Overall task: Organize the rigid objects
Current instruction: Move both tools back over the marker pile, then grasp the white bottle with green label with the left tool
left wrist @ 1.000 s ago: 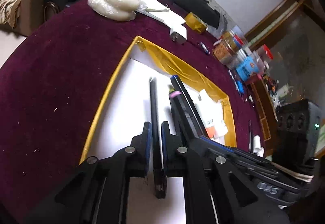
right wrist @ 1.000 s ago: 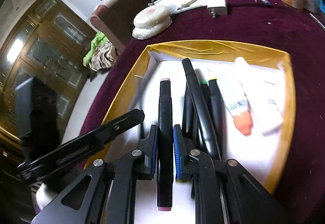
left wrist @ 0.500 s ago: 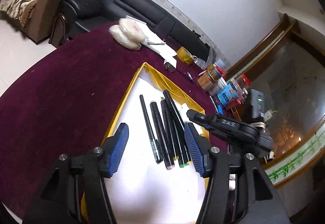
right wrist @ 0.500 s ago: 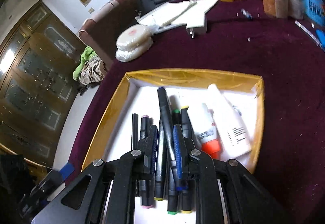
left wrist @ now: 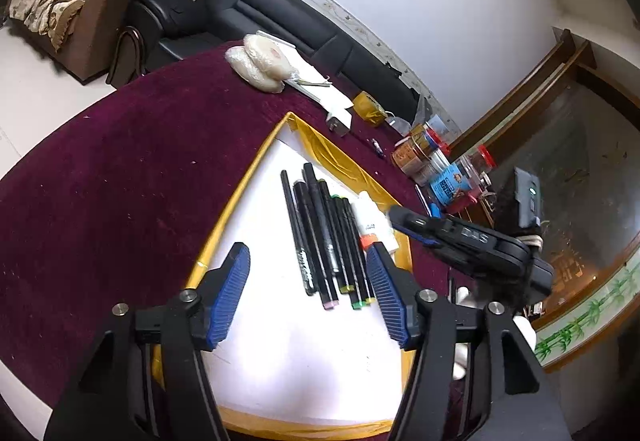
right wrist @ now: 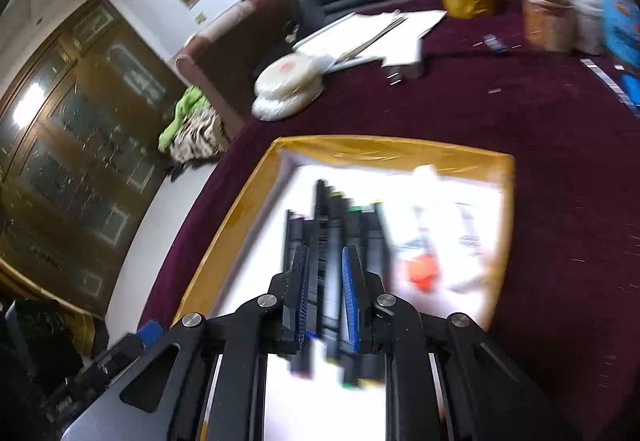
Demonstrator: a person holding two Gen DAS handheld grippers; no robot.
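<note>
A gold-rimmed tray [left wrist: 256, 177] with a white floor holds a row of black pens and markers [left wrist: 320, 237] and white glue tubes [left wrist: 370, 225] with an orange cap. My left gripper [left wrist: 308, 297] hovers over the tray's near end. Its jaws are opening, with nothing between the blue pads. My right gripper [left wrist: 400, 215] hangs above the tray's right side. In the blurred right wrist view, the right gripper [right wrist: 325, 261] shows only a narrow slit between its pads. It grips nothing, and the markers [right wrist: 332, 225] lie below on the tray [right wrist: 384, 149].
The tray sits on a round table with a maroon cloth [left wrist: 120, 181]. Behind it are bagged white discs [left wrist: 260, 61], papers, a white plug adapter [left wrist: 340, 121], a tape roll [left wrist: 370, 109] and several jars [left wrist: 424, 157]. A black sofa stands beyond.
The left gripper let go of the thin black pen, opened wide and drew back and up. The right gripper left the pink-ended marker in the row and lifted away.
</note>
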